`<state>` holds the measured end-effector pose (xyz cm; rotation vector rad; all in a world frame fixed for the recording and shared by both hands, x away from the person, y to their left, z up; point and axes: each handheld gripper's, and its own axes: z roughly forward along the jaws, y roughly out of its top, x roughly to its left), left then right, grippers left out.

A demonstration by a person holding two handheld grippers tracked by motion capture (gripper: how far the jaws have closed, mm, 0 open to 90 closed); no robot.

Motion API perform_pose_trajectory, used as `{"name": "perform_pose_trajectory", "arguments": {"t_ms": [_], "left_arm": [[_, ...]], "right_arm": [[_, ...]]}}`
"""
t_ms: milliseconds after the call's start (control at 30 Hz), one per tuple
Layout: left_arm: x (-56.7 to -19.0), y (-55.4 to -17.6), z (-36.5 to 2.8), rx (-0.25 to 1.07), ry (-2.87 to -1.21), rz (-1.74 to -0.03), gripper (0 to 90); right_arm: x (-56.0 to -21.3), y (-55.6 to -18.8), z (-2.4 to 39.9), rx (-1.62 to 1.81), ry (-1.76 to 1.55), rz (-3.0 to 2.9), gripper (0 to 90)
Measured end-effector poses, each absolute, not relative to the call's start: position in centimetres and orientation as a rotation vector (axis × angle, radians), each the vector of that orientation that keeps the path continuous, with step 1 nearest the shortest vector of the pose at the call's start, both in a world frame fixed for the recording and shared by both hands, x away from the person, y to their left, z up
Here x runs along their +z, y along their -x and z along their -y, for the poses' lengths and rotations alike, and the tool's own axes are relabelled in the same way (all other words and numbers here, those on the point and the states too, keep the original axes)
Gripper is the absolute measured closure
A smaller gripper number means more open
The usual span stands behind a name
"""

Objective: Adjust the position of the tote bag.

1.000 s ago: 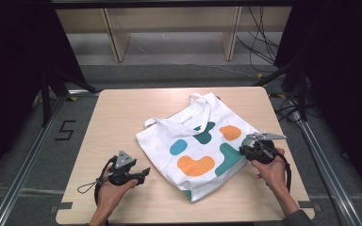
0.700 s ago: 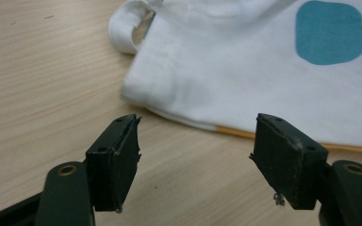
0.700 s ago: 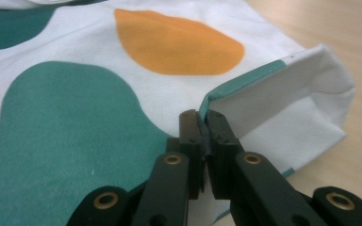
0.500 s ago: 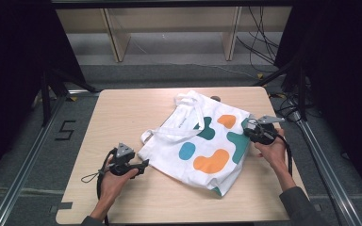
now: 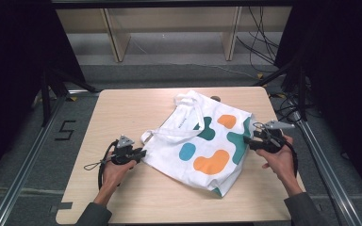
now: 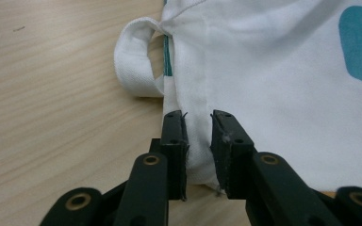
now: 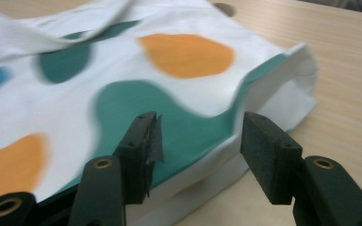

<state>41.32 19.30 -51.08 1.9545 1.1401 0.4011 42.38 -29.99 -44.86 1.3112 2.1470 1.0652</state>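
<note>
here, a light wooden tabletop [image 5: 122, 113] carries everything. largest on it: a white tote bag [image 5: 207, 141] printed with teal and orange blobs, lying flat but skewed, spread across the middle and right half of the tabletop. one corner lies close to the far edge, another close to the near edge, right of centre. its white handles [image 5: 188, 117] lie loosely over the far-left part of the bag; one strap loop [image 6: 136, 70] juts off the left hem onto bare wood.

left gripper [image 5: 139, 154]: held in the left hand [image 5: 113, 169], low over the near-left part of the tabletop, pointing right at the bag's left corner. left gripper view: jaws have just been closing, now narrow, with a fold of the white hem [image 6: 198, 136] between them; the pads press the cloth on both sides, so it is clamped on the tote bag.

right gripper [image 5: 246, 141]: held in the right hand [image 5: 278, 160] near the right edge of the tabletop, pointing left at the bag's right side. right gripper view: jaws have just been opening, now moderately wide. the bag's edge lies between them, but the right pad [image 7: 268, 150] stands apart from the cloth, so no grip.

small dark round mark [image 5: 215, 98] on the tabletop just behind the bag's far corner.
</note>
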Motion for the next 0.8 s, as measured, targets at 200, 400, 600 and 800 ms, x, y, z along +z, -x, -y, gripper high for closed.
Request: {"name": "perform_pose_trajectory", "arguments": {"t_ms": [200, 400, 600, 800], "left_arm": [[-50.6, -39.5, -18.4, 0.383, -1.983, -1.096, 84.2], [-50.5, -36.4, -17.4, 0.322, -2.029, -1.012, 85.6], [-50.4, -34.1, -16.3, 0.301, -2.059, -0.950, 85.8], [-50.3, -33.1, -15.2, 0.262, -2.086, -0.892, 85.7]], "right_arm": [[-44.3, -38.1, 28.9, 1.141, -1.280, -2.207, 46.9], [-44.7, -34.7, 27.5, 1.174, -1.347, -2.252, 42.9], [-46.2, -33.4, 27.3, 1.078, -1.431, -2.275, 38.2], [-47.9, -34.1, 28.2, 1.125, -1.543, -2.242, 48.8]]}}
